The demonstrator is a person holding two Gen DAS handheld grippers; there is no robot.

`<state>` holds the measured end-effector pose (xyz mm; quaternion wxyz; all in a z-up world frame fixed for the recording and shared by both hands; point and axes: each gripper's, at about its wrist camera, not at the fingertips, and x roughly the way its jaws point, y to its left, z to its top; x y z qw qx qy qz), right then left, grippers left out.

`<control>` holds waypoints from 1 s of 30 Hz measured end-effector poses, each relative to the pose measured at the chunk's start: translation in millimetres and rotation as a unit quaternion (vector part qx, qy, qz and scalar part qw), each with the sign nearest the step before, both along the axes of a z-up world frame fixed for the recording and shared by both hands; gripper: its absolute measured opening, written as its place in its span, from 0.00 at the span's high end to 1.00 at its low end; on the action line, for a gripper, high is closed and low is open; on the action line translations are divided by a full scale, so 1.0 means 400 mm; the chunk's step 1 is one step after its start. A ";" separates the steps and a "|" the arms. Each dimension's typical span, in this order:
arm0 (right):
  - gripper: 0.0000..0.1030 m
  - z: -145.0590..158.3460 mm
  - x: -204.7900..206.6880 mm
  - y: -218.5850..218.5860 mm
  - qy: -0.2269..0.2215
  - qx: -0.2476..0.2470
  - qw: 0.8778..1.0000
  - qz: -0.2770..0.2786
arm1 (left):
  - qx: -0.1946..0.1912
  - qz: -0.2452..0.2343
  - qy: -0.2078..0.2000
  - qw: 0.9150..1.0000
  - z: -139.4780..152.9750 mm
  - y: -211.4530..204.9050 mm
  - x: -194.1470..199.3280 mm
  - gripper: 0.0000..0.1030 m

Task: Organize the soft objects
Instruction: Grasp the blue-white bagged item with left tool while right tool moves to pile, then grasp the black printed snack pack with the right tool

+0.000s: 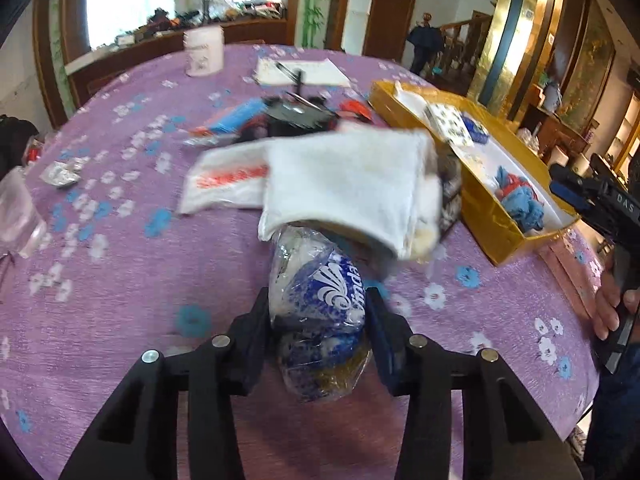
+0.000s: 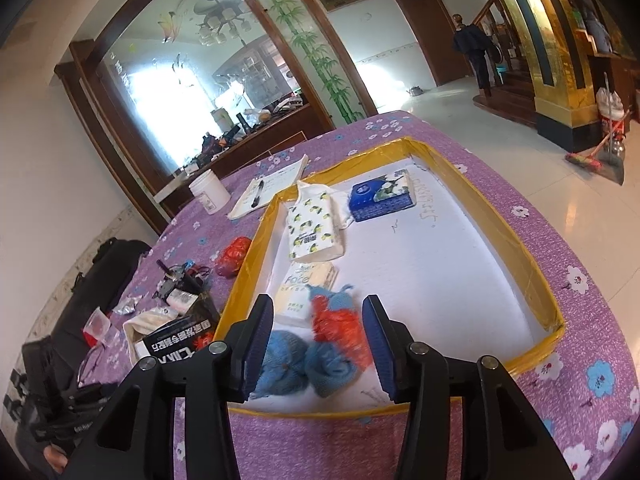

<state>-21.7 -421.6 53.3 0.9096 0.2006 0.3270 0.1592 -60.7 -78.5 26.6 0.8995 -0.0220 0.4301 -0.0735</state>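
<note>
A crinkled blue-and-white tissue pack (image 1: 320,304) lies on the counter (image 1: 120,280), partly under a white folded towel (image 1: 348,184); blue-and-red knitted socks (image 2: 320,344) lie in the yellow-rimmed tray's (image 2: 520,240) near corner.

Blue-white tissue pack (image 1: 320,304) clamped in left gripper (image 1: 318,308)

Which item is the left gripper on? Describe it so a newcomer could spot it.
On the purple flowered tablecloth, left of the gold-edged tray, a white towel lies. Just in front of it, between the left gripper's fingers, is a tissue pack: clear wrap printed blue and white, unlike the plain towel.
</note>
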 end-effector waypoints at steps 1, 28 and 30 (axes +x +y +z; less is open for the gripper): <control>0.51 0.011 -0.006 0.021 0.000 0.011 1.000 0.017 | 0.000 0.009 -0.008 1.000 0.008 0.023 -0.005 0.58; 0.37 -0.090 0.081 0.370 0.253 0.130 0.958 0.025 | -0.090 0.045 -0.065 0.993 0.031 0.169 -0.019 0.57; 0.35 -0.100 0.102 0.391 0.256 0.113 0.960 0.024 | -0.095 0.044 -0.063 0.993 0.030 0.172 -0.018 0.57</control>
